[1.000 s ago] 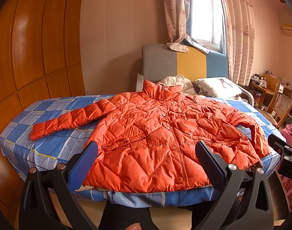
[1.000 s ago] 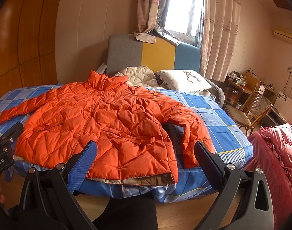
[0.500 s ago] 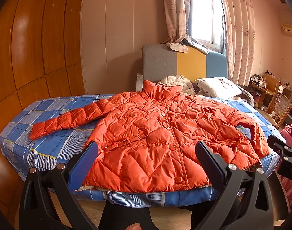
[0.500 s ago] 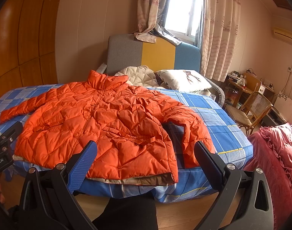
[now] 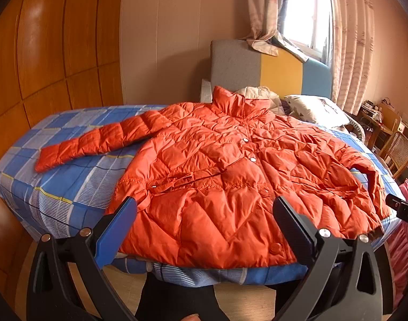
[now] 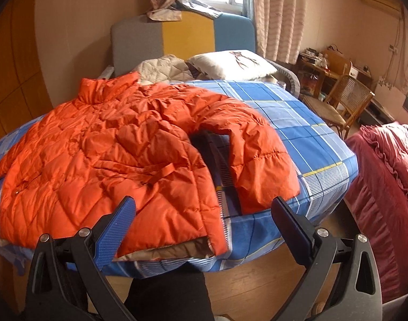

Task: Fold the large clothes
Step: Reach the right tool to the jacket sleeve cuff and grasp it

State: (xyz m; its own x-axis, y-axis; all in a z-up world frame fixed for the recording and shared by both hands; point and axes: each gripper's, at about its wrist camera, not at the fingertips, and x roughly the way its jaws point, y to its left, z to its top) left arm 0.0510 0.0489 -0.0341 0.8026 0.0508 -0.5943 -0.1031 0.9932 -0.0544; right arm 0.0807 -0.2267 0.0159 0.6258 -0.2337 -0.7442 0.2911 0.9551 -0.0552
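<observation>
An orange quilted puffer jacket [image 5: 230, 176] lies front up, buttoned, spread flat on the blue checked bed [image 5: 70, 187]. Its left sleeve [image 5: 97, 141] stretches out to the left; its right sleeve [image 6: 254, 155] curves down beside the body in the right wrist view, where the jacket [image 6: 110, 160] fills the left half. My left gripper [image 5: 206, 214] is open and empty, in front of the jacket's hem. My right gripper [image 6: 201, 214] is open and empty, near the hem's right corner and the sleeve cuff.
A grey, yellow and blue headboard [image 5: 268, 72], a beige quilted garment [image 6: 164, 69] and a pillow [image 6: 230, 61] are at the bed's far end. A dark red quilt [image 6: 385, 187] and a wicker chair [image 6: 345, 101] stand to the right. Wooden wardrobe panels [image 5: 43, 53] are on the left.
My right gripper has swung right and moved closer to the bed, now facing the jacket's right sleeve and hem corner. My left gripper has shifted slightly closer to the hem.
</observation>
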